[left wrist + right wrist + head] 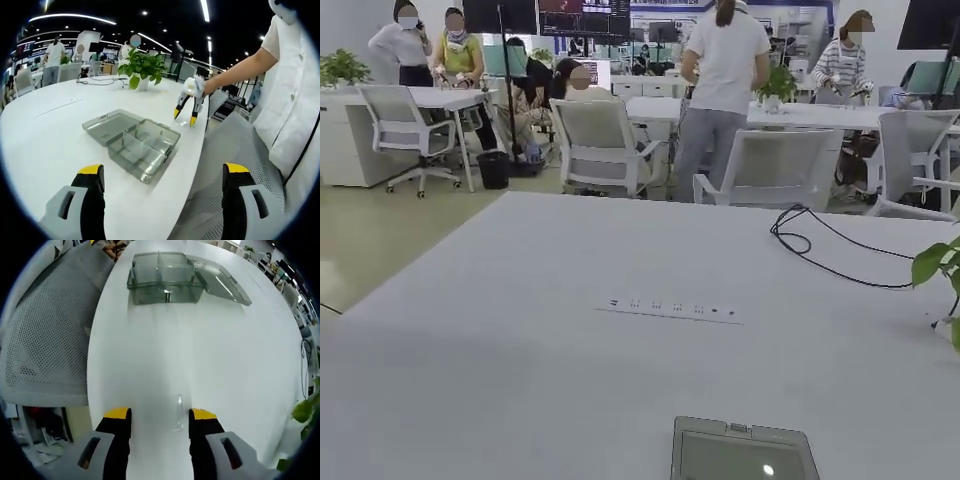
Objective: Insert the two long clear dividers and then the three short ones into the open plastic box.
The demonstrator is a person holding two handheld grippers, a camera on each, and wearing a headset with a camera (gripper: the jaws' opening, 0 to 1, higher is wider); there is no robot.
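One open plastic box point(165, 282) on the white table point(150, 355), up at 12 o'clock in the right gripper view. One lid point(220, 275) lying flat beside it, toward 1 o'clock. Some clear walls already inside the box, too blurry to count.

Two jaws on the right gripper point(160, 416), apart, with yellow tips. One clear divider point(179, 412) flat on the table between them, short-looking, just beside the jaw on the 3 o'clock side. Cannot tell if touching. Not pinched.

Two jaws on the left gripper point(162, 169) too, wide apart, holding nothing. Box straight ahead at 12 o'clock in the left gripper view, near the table edge. Right gripper farther off at 1 o'clock there, held in one hand point(195, 87), tips pointing down close to the table.

One green plant point(140, 67) in a white pot at 11 o'clock, far across the table. One grey mesh chair point(45, 340) at 9 o'clock in the right gripper view.

In the head view, the lid at 6 o'clock, one black cable point(820, 245) at 2 o'clock, one row of sockets point(670, 308) in the middle. Four grey chairs point(600, 140) past the table at 12 o'clock. At least six people point(725, 60) farther back.
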